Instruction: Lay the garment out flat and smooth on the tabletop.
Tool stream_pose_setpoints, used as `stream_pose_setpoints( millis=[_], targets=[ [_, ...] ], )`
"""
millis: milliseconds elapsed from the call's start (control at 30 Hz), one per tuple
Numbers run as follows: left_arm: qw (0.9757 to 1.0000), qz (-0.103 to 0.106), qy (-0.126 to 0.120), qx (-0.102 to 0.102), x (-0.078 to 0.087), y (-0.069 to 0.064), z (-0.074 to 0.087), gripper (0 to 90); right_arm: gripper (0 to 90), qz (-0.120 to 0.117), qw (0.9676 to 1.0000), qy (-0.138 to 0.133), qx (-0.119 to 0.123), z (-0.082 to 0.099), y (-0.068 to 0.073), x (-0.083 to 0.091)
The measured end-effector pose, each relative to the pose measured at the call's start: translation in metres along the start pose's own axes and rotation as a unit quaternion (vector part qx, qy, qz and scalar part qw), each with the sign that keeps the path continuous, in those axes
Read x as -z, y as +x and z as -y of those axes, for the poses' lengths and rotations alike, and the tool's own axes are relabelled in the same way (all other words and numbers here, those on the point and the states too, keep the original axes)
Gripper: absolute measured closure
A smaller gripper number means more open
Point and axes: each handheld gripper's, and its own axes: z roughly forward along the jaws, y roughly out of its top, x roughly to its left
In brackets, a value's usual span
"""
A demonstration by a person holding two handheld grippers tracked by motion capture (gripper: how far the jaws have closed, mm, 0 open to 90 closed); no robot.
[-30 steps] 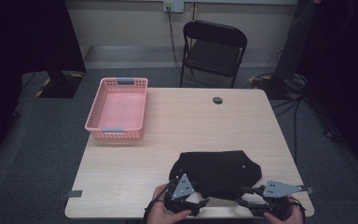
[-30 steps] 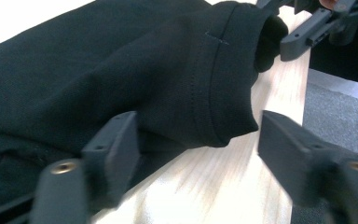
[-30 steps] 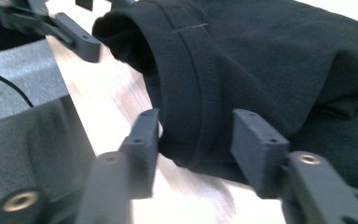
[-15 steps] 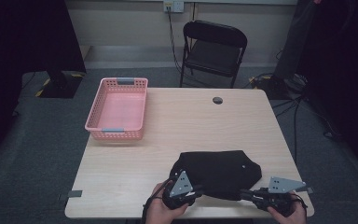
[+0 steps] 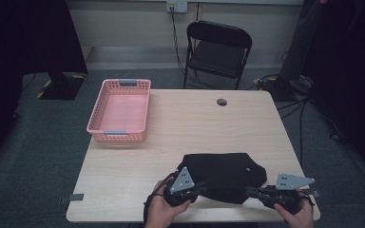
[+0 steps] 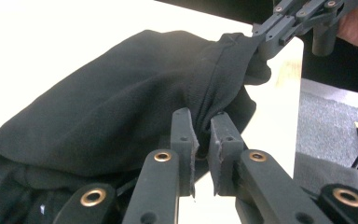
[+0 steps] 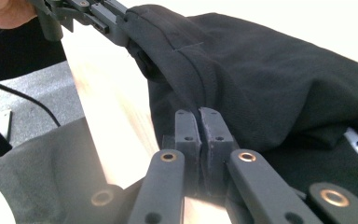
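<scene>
- You're working on the black garment (image 5: 225, 175), which is lying bunched at the near edge of the wooden table (image 5: 195, 123), right in front of you.
- Your left gripper (image 5: 200, 186) is pinching the garment's near hem; in the left gripper view the jaws have just been closing, and now a fold of black cloth (image 6: 121, 107) is sitting squeezed between the pads (image 6: 185, 135).
- Your right gripper (image 5: 249, 191) is doing the same thing further along that hem. Its jaws have just been closing too, and in the right gripper view they're pressing nearly flat together with the fabric edge (image 7: 261, 79) caught in there.
- The hem between the two grippers is lifting a bit off the table, and the rest is slumping on the wood.
- The pink basket (image 5: 97, 127) is sitting well apart, toward the far left of the table.
- A black folding chair (image 5: 217, 50) is standing past the far edge.
</scene>
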Motion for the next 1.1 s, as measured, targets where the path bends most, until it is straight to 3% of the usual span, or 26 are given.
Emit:
stream_pose_setpoints(
  millis=[300,1100],
  targets=[
    [1.0,-0.007,-0.003,0.002,0.003,0.008,-0.02,82.5,87.1,0.003,1.0,-0.002,0.008,-0.02,-0.004,0.003],
    [0.9995,-0.03,-0.008,0.008,-0.002,0.032,-0.065,82.6,87.2,0.024,0.9996,-0.018,-0.001,-0.063,-0.029,0.005]
  ],
)
